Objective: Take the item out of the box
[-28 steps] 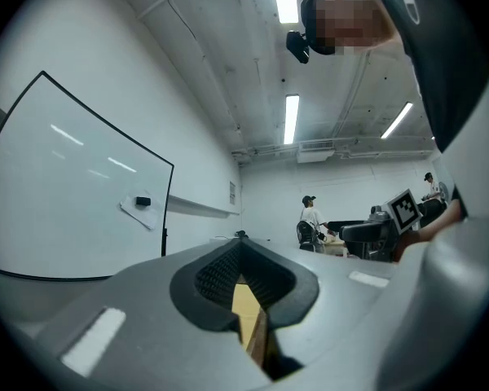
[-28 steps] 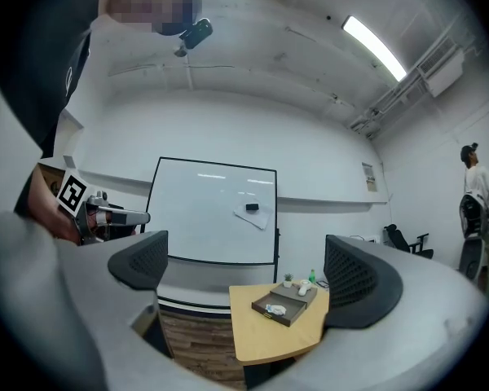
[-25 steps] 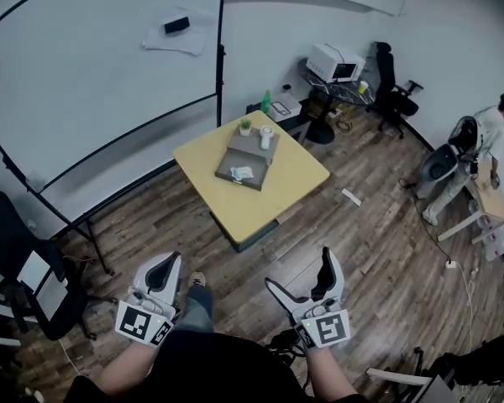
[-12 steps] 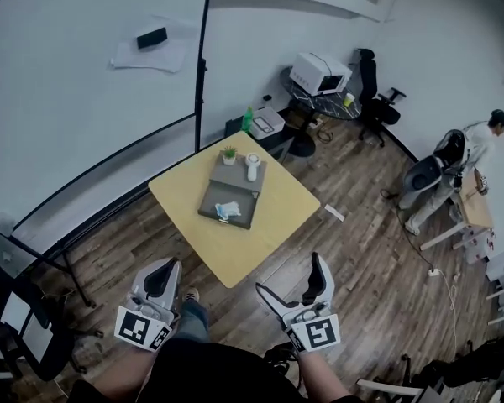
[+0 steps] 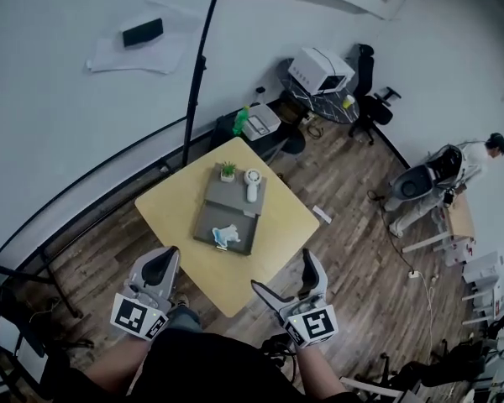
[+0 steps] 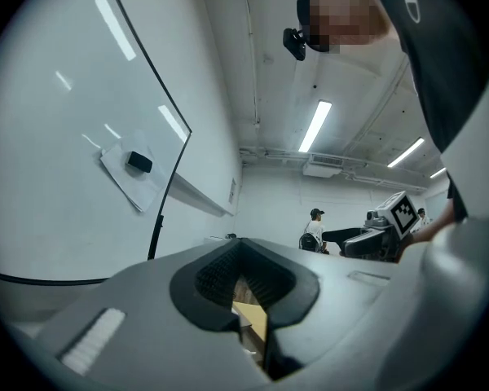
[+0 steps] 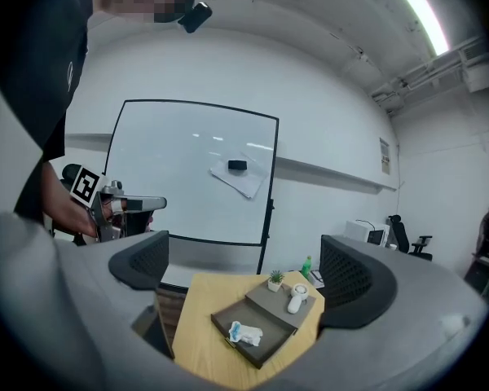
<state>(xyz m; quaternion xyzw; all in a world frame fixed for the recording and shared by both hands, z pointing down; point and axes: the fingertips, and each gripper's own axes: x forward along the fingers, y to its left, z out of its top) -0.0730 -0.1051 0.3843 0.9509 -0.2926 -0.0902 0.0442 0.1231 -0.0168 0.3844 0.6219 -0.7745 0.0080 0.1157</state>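
Note:
A grey box (image 5: 204, 223) with its drawer pulled out sits on a yellow table (image 5: 273, 225). In the drawer lies a blue-and-white item (image 5: 226, 235). A small plant (image 5: 228, 170) and a white handheld device (image 5: 252, 183) stand on the box's top. Both grippers hang in the air at the table's near edge, well short of the box. My left gripper (image 5: 160, 264) is shut with nothing in it. My right gripper (image 5: 283, 271) is wide open and empty. The right gripper view frames the box (image 7: 225, 319) and the item (image 7: 245, 332) between its jaws.
A whiteboard (image 5: 76, 99) on a stand rises behind the table. A green bottle (image 5: 239, 118), a white appliance (image 5: 318, 69) and an office chair (image 5: 366, 82) stand at the back right. A person (image 5: 454, 168) bends over at the far right. The floor is wood planks.
The table and box have come nearer and now lie just ahead of the grippers. Both grippers keep their pose, left shut and right open.

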